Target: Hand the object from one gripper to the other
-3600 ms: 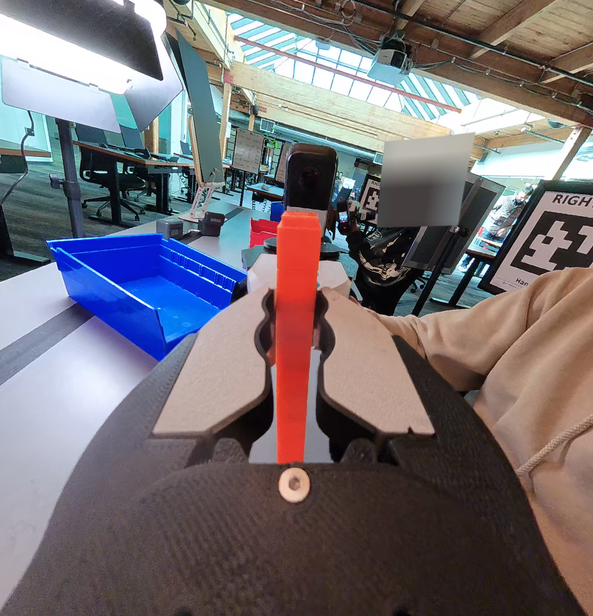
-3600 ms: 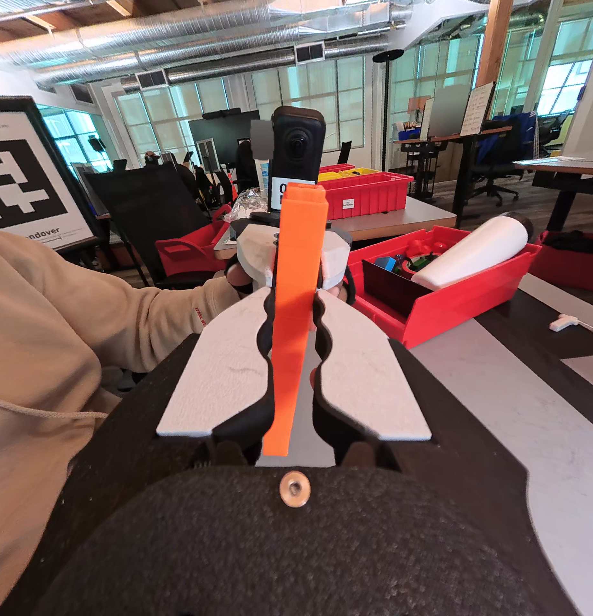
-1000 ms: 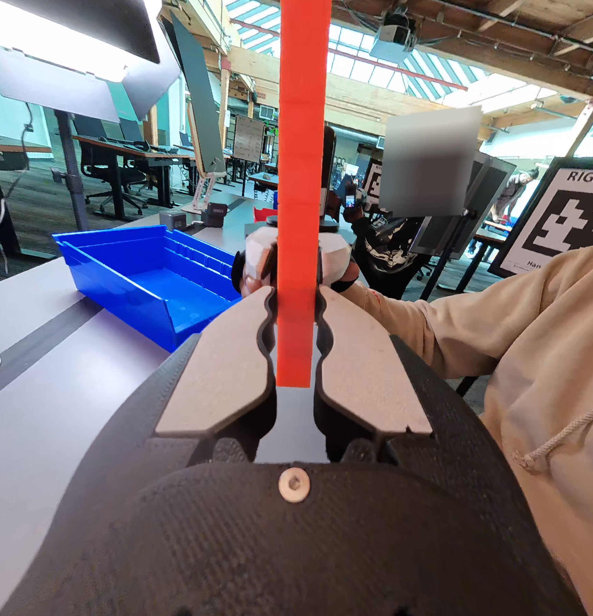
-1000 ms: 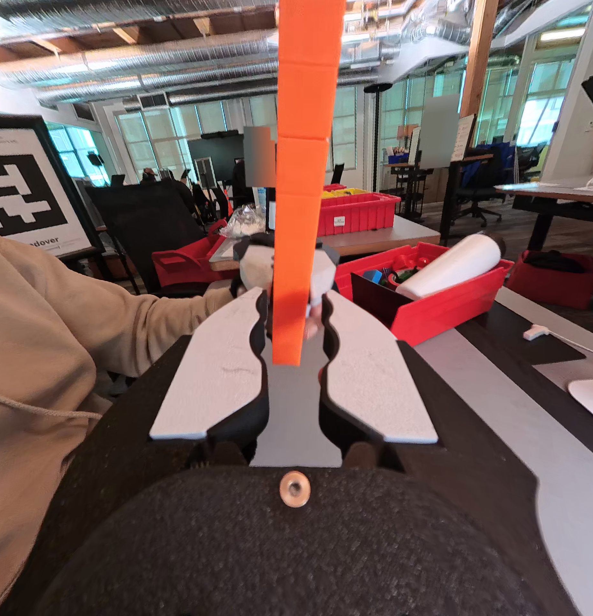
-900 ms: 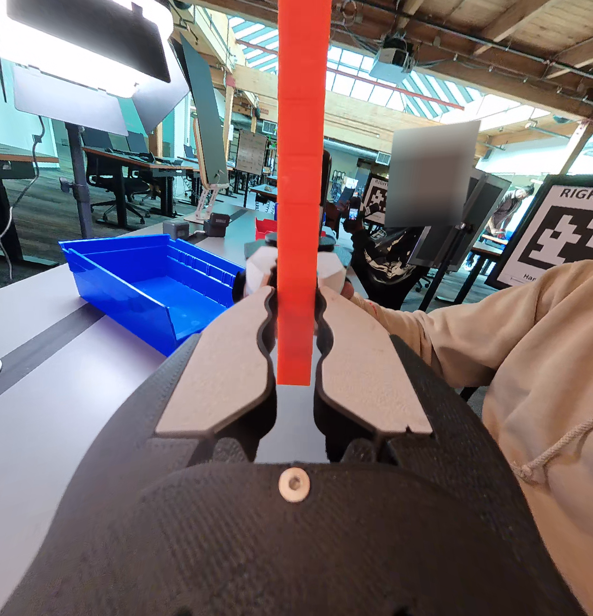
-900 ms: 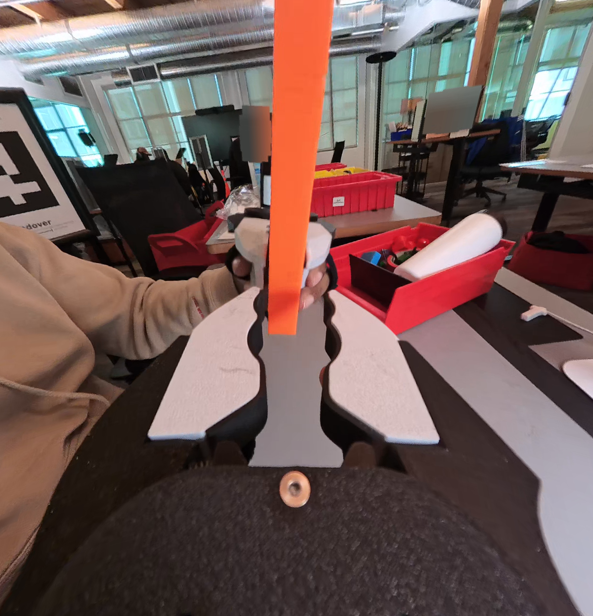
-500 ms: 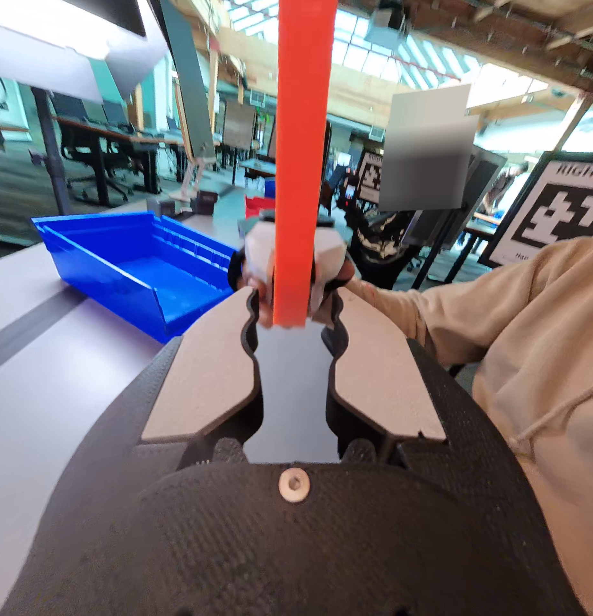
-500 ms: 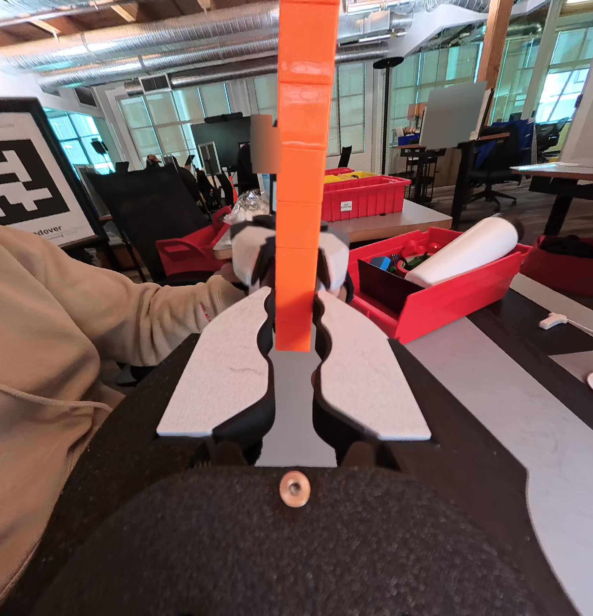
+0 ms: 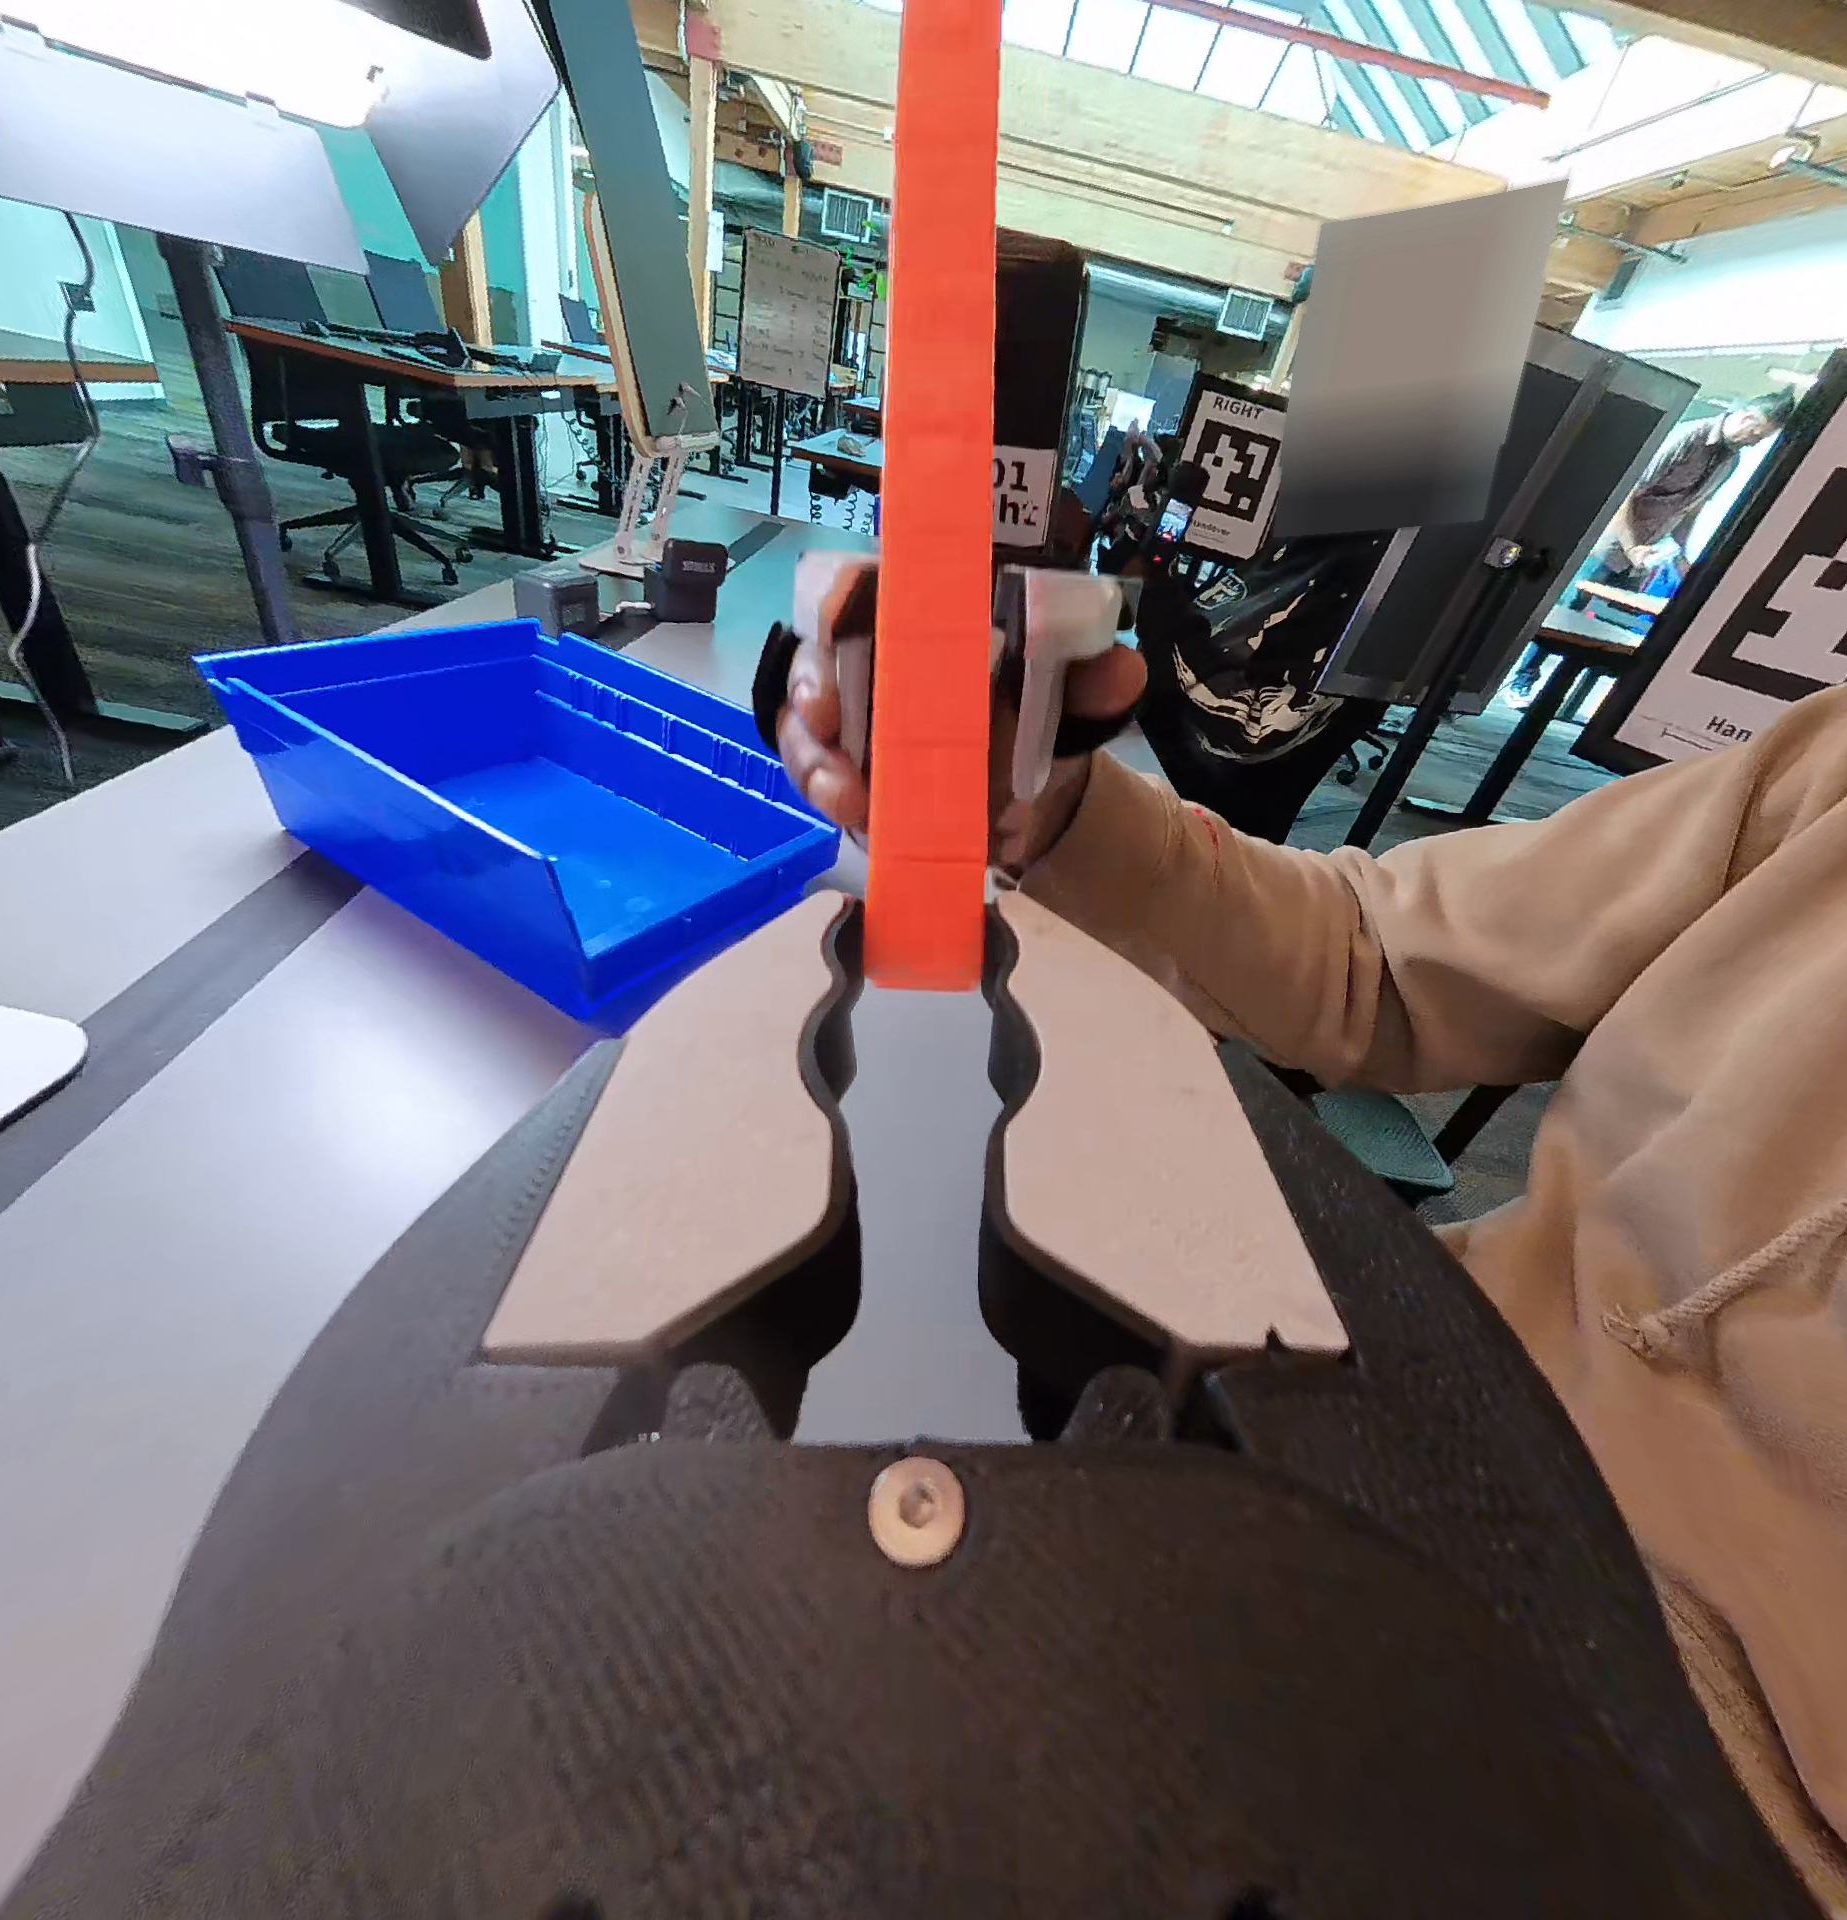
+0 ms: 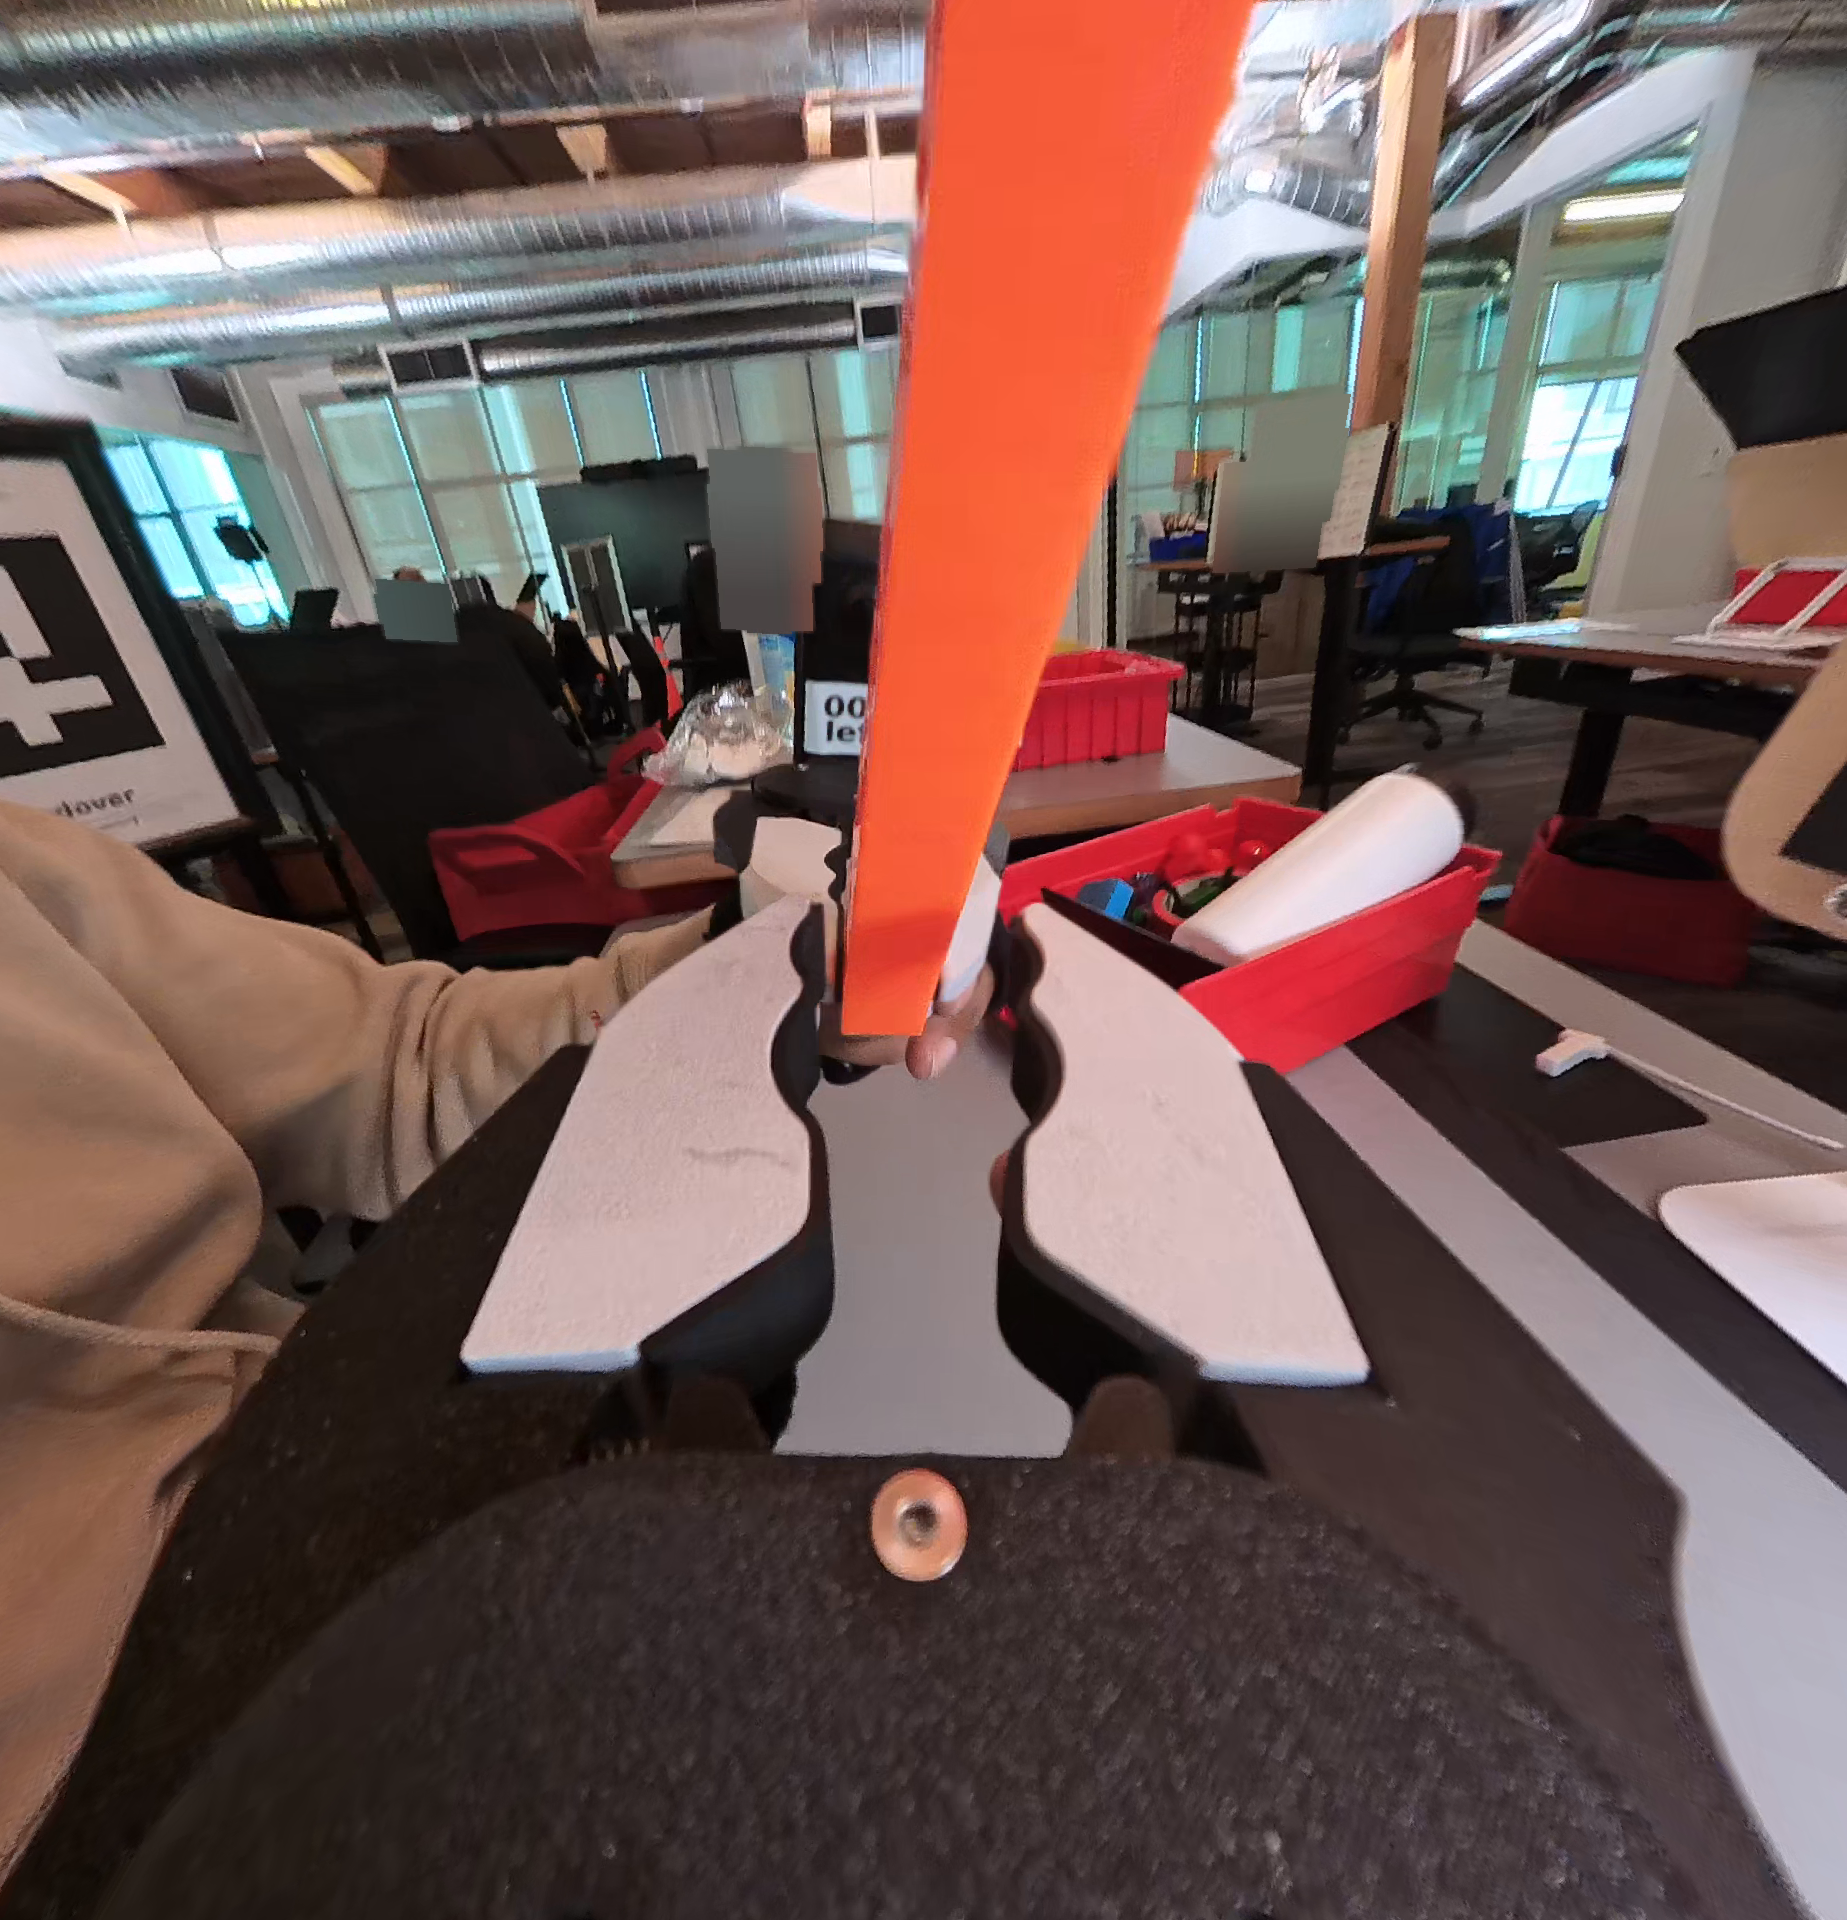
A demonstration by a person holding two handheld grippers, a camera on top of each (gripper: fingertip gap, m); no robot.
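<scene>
A long orange bar of joined blocks (image 9: 934,520) stands upright and runs out of the top of both views. My left gripper (image 9: 921,935) is shut on its bottom end, both fingertips against its sides. In the right wrist view the bar (image 10: 1002,520) leans to the right. Its lower end sits between the tips of my right gripper (image 10: 919,966), which is open: the bar is near the left finger and clear of the right one. The right gripper's white fingers (image 9: 1054,623) show behind the bar in the left wrist view.
An empty blue bin (image 9: 379,649) stands on the grey table (image 9: 223,1195) to the left. A red bin (image 10: 1345,956) with a white cylinder (image 10: 1324,873) and small items stands to the right. A beige sleeve (image 9: 1418,935) crosses between. A white pad (image 10: 1792,1247) lies at the table's edge. My hands' fingertips stand some 5 cm from each other.
Half a second ago the right gripper was shut on the bar and the left was open. Now the left has closed on the bar's end and the right has opened. The bar looks tilted.
</scene>
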